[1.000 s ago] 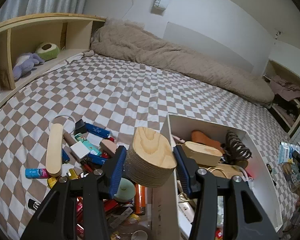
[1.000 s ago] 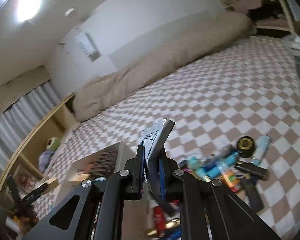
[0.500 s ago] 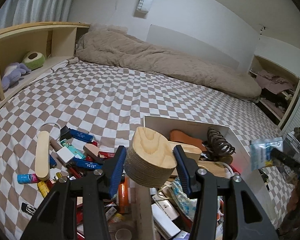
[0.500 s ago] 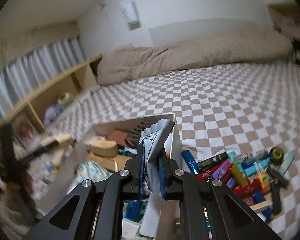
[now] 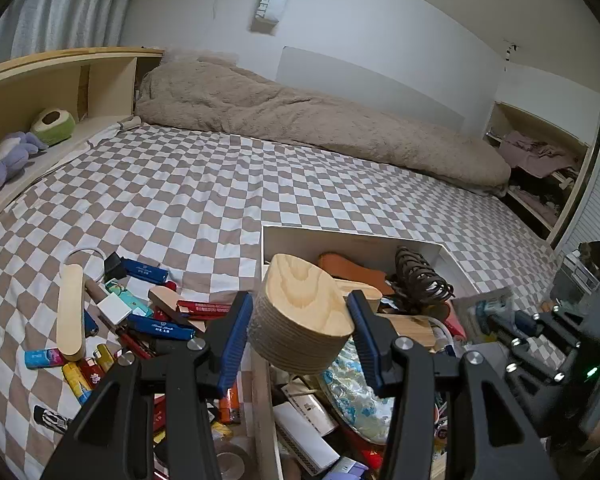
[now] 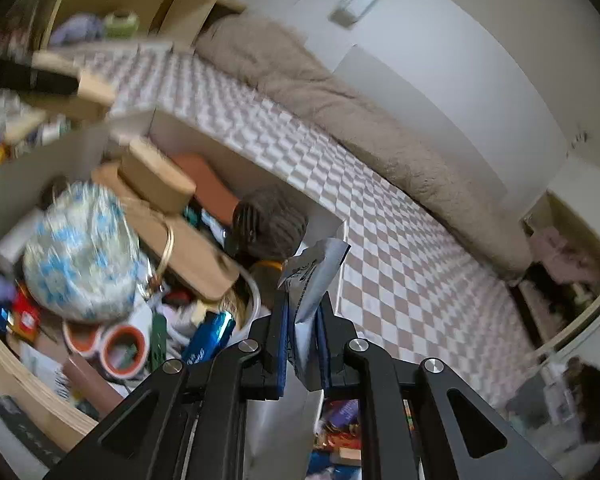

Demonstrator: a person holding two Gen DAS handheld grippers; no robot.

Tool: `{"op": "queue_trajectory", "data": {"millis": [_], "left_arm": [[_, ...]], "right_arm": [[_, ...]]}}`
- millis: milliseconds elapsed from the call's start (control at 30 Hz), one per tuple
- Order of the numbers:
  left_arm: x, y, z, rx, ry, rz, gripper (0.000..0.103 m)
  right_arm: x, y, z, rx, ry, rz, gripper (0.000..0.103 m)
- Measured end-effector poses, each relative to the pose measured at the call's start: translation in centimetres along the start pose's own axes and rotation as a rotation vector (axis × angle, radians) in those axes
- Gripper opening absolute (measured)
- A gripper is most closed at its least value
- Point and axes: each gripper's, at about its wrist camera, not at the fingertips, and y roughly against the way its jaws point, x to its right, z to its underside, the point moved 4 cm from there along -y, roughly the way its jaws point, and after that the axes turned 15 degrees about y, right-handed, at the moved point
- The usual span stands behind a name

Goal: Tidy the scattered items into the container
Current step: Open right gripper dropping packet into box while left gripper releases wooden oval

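Two items are hanging over the crowded white box (image 5: pixel 352 236), a pale wooden disc (image 5: pixel 304 312) clamped in the left gripper (image 5: pixel 300 336) and a white-and-blue sachet (image 6: pixel 314 276) pinched in the right gripper (image 6: pixel 302 344), while many lighters and small packs (image 5: pixel 140 320) are lying loose on the checkered bedsheet (image 5: pixel 180 184)

One word can be read with fair certainty: "SWEET", printed lengthwise in grey capitals on the white hanging sign (image 5: pixel 271 0) fixed to the wall above the bed. Pale script is carried on the dark blue flat boxes (image 5: pixel 161 327) among the scattered items on the checked bedspread, but it is too small to be made out. Dark print is borne by the white packet (image 6: pixel 315 276), yet it cannot be read.
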Motion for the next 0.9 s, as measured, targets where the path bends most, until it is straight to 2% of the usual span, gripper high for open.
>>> {"op": "queue_trajectory", "data": {"millis": [67,133,167,200,233,267,300,433,600,733,900], "left_arm": [[0.2,-0.1,0.1,-0.004,0.000,0.004,0.049],[0.3,-0.1,0.2,-0.011,0.000,0.009,0.049],[0.4,-0.2,0.2,-0.015,0.001,0.012,0.049],[0.5,-0.2,0.2,-0.019,0.000,0.013,0.049],[0.6,-0.3,0.2,-0.022,0.000,0.013,0.049],[0.7,-0.3,0.2,-0.027,0.001,0.010,0.049],[0.8,-0.3,0.3,-0.031,0.003,0.010,0.049],[1.7,-0.4,0.1,-0.055,0.011,0.036,0.049],[3.5,-0.7,-0.7,-0.074,0.001,0.056,0.049],[5.2,-1.3,-1.8,-0.096,-0.014,0.074,0.049],[6.7,-3.8,-2.2,-0.183,-0.001,0.083,0.049]], "right_arm": [[-0.1,-0.2,0.0,-0.011,0.003,-0.025,0.013],[-0.2,-0.4,0.2,-0.010,-0.008,-0.094,0.014],[-0.2,-0.4,0.3,-0.007,-0.009,-0.115,0.023],[-0.2,-0.4,0.4,-0.006,-0.007,-0.127,0.045],[-0.2,-0.3,0.5,-0.004,-0.005,-0.130,0.061],[-0.1,0.1,0.5,0.012,-0.008,-0.131,0.088],[0.1,0.7,0.5,0.040,-0.016,-0.138,0.094],[0.6,2.4,0.7,0.123,-0.097,-0.281,0.094],[1.1,3.2,1.2,0.173,-0.146,-0.340,0.094],[0.9,3.1,1.5,0.181,-0.166,-0.379,0.094],[1.2,3.2,2.1,0.192,-0.192,-0.401,0.094]]}}
